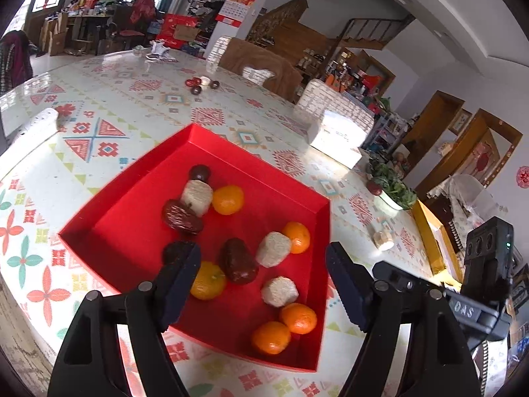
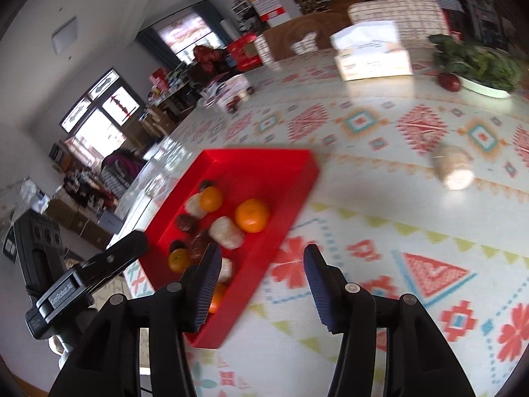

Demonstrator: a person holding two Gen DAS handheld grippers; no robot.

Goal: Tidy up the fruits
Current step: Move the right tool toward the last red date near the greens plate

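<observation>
A red tray (image 1: 99, 221) sits on the patterned table and holds several oranges (image 1: 228, 199), brown dates (image 1: 181, 216) and pale cut pieces (image 1: 197, 197). My left gripper (image 1: 263, 284) is open and empty, hovering over the tray's near side. The tray also shows in the right wrist view (image 2: 264, 162), to the left. My right gripper (image 2: 263, 284) is open and empty over the tray's near right edge. One pale piece (image 2: 453, 167) lies loose on the table to the right; it also shows in the left wrist view (image 1: 383, 240).
A tissue box (image 1: 340, 135) stands beyond the tray. A white dish of greens (image 2: 479, 63) with a dark red fruit (image 2: 449, 81) beside it sits at the table's edge. More small fruits (image 1: 201, 85) lie at the far side. Chairs surround the table.
</observation>
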